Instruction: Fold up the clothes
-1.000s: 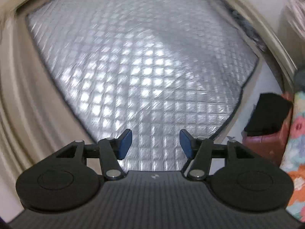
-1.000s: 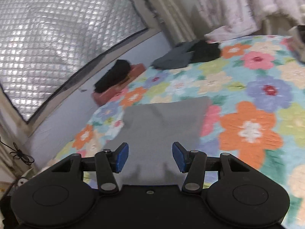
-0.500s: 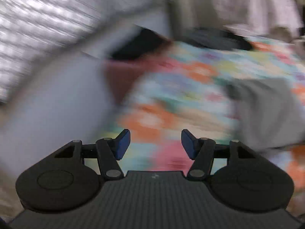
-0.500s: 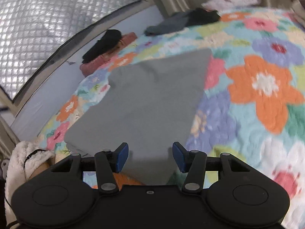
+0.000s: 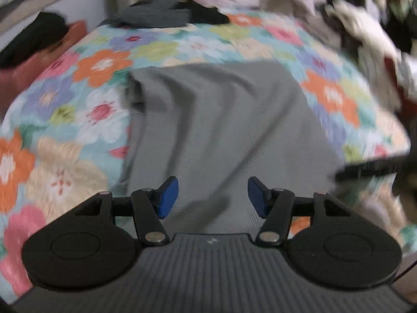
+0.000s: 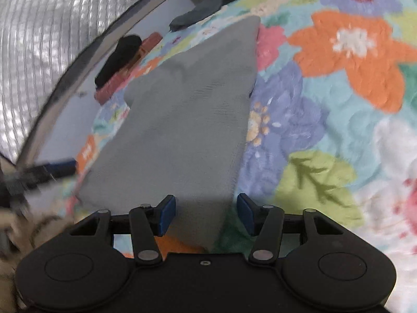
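A grey garment (image 5: 224, 127) lies spread flat on a flowered quilt (image 5: 104, 65), seen as a long grey slab (image 6: 187, 120) in the right wrist view. My left gripper (image 5: 213, 197) hovers open over its near edge, nothing between the blue pads. My right gripper (image 6: 206, 214) is open too, straddling the garment's near right corner without closing on it. The other gripper's blurred fingers (image 6: 52, 169) show at the left edge of the right wrist view, and at the right edge (image 5: 370, 169) of the left wrist view.
Dark folded clothes (image 5: 166, 15) lie at the far end of the quilt. A black item on a red box (image 5: 36, 41) sits off the bed at left. A heap of pale laundry (image 5: 365, 34) is at the right. A silver quilted panel (image 6: 47, 39) stands beyond the bed.
The left gripper swung from facing the silver panel round to the bed and now hangs over the grey garment. The right gripper dropped closer to the garment's near corner. Both stayed open.
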{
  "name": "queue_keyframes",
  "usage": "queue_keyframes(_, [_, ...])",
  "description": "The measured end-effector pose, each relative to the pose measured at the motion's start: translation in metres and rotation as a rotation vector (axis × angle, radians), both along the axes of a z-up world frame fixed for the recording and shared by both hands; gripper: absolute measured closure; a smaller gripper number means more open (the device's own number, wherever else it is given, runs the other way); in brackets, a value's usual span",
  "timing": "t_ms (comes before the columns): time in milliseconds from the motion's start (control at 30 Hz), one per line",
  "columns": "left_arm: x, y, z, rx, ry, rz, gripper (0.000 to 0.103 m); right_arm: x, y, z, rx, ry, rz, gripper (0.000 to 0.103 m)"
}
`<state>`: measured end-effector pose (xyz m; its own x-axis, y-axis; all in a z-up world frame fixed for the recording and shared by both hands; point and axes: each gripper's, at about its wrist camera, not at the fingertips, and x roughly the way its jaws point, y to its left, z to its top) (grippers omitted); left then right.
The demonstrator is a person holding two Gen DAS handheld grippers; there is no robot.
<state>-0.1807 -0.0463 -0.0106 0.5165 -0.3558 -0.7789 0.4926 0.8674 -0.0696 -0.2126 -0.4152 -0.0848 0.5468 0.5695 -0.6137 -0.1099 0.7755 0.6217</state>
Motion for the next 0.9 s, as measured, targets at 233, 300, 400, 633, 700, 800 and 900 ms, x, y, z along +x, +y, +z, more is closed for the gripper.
queue_keyframes(233, [0.017, 0.004, -0.008, 0.033, -0.027, 0.056, 0.045, -0.003, 0.013, 0.009, -0.034, -0.123, 0.068, 0.088])
queue_keyframes(300, [0.022, 0.014, 0.002, 0.037, -0.073, 0.106, 0.042, -0.011, 0.010, 0.020, -0.066, -0.145, 0.066, 0.089])
queue_keyframes(400, [0.041, 0.032, 0.006, 0.042, -0.104, 0.192, 0.036, -0.024, 0.006, 0.032, -0.153, -0.141, 0.066, 0.091])
queue_keyframes(633, [0.095, 0.054, -0.002, -0.092, -0.074, 0.220, 0.049, -0.024, 0.001, 0.017, -0.144, -0.076, 0.042, 0.090])
queue_keyframes(700, [0.112, 0.051, -0.005, -0.128, -0.074, 0.222, 0.095, -0.024, 0.001, 0.017, -0.138, -0.067, 0.034, 0.085])
queue_keyframes(800, [0.134, 0.043, -0.014, -0.119, -0.061, 0.213, 0.095, -0.016, 0.007, 0.019, -0.151, -0.062, 0.030, 0.080])
queue_keyframes(900, [0.152, 0.040, -0.024, -0.138, -0.036, 0.208, 0.087, -0.007, 0.015, 0.020, -0.176, -0.061, 0.035, 0.070])
